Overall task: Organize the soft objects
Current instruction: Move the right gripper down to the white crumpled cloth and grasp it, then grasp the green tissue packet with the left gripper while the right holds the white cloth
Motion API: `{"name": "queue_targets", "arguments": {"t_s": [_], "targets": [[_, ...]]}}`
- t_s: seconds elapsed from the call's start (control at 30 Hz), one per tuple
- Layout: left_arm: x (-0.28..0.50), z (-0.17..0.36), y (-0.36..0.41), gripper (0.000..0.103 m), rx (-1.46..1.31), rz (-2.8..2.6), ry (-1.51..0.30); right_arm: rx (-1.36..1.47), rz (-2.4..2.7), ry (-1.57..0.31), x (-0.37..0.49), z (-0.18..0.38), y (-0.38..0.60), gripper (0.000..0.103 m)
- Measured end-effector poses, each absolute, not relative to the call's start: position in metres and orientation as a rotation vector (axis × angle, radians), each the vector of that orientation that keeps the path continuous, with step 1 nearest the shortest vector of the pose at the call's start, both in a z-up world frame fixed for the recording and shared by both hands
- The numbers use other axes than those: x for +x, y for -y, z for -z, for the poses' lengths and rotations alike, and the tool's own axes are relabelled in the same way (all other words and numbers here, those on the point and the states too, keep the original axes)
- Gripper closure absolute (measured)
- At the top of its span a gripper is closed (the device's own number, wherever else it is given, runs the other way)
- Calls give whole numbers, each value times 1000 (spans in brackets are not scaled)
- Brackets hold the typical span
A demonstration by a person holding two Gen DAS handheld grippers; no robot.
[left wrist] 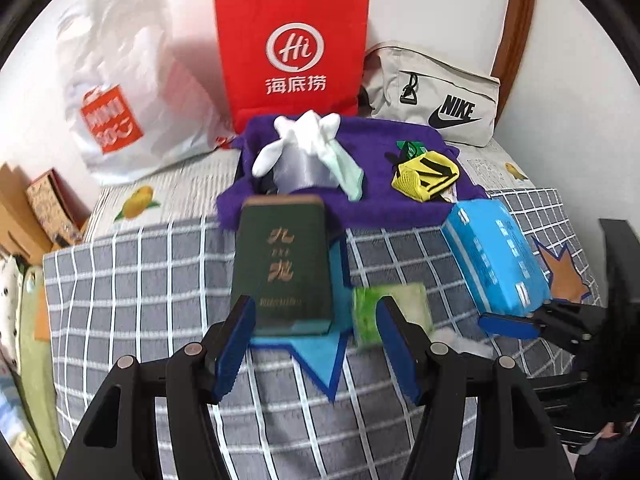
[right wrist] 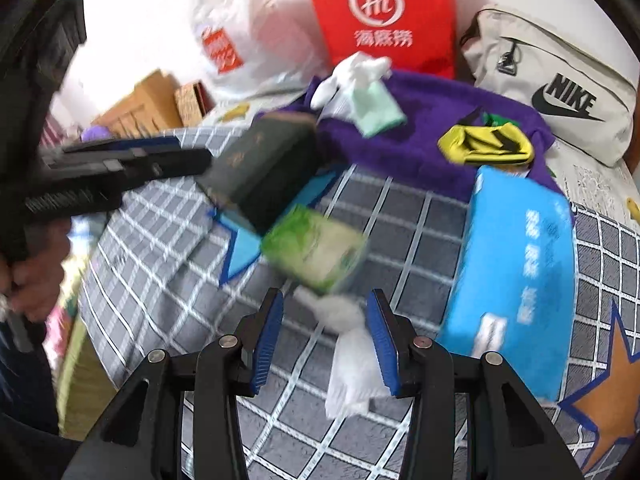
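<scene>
A purple towel (left wrist: 360, 200) lies on the checked bed cover and carries white and mint socks (left wrist: 308, 148) and a yellow-and-black sock pair (left wrist: 424, 176). A dark green book (left wrist: 284, 260) lies in front of it. My left gripper (left wrist: 314, 304) is open, its fingers wider than the book's near end. A green tissue pack (left wrist: 372, 300) sits by its right finger. My right gripper (right wrist: 325, 294) is open over a white soft piece (right wrist: 352, 360), which touches only the right pad. A blue tissue pack (right wrist: 520, 272) lies to its right, and the left gripper (right wrist: 192, 152) shows beside the book (right wrist: 264, 160).
A red paper bag (left wrist: 292, 48), a white plastic bag (left wrist: 120, 92) and a beige Nike pouch (left wrist: 440, 96) stand against the wall behind the towel. Cardboard boxes (left wrist: 44, 208) sit off the bed's left edge. A person's hand (right wrist: 36, 280) holds the left gripper.
</scene>
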State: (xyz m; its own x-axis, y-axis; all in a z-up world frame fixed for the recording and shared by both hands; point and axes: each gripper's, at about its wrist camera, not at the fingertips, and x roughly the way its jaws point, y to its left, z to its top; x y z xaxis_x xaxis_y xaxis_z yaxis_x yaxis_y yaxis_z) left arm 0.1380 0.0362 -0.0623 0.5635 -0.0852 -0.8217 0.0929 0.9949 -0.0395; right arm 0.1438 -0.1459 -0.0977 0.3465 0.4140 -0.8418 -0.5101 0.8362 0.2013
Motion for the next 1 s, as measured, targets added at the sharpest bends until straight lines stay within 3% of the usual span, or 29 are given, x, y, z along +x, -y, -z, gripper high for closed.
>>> {"name": "queue_targets", "arguments": {"t_s": [0.43,0.53,0.6,1.0], "targets": [[101,95,-60,43,-48,103,-1004,-313,-547,-1025,130,137,116,60],[102,101,-59,43,-59,116,-1014,-356,-523,-996,127,140,115,69],[103,106,-55,43,-57,126,-1022,-371,-506,-983,127,140,118,82],[124,128,-1,43,-56,220,-1050,-194,-554,-973,106,106,162,86]]}}
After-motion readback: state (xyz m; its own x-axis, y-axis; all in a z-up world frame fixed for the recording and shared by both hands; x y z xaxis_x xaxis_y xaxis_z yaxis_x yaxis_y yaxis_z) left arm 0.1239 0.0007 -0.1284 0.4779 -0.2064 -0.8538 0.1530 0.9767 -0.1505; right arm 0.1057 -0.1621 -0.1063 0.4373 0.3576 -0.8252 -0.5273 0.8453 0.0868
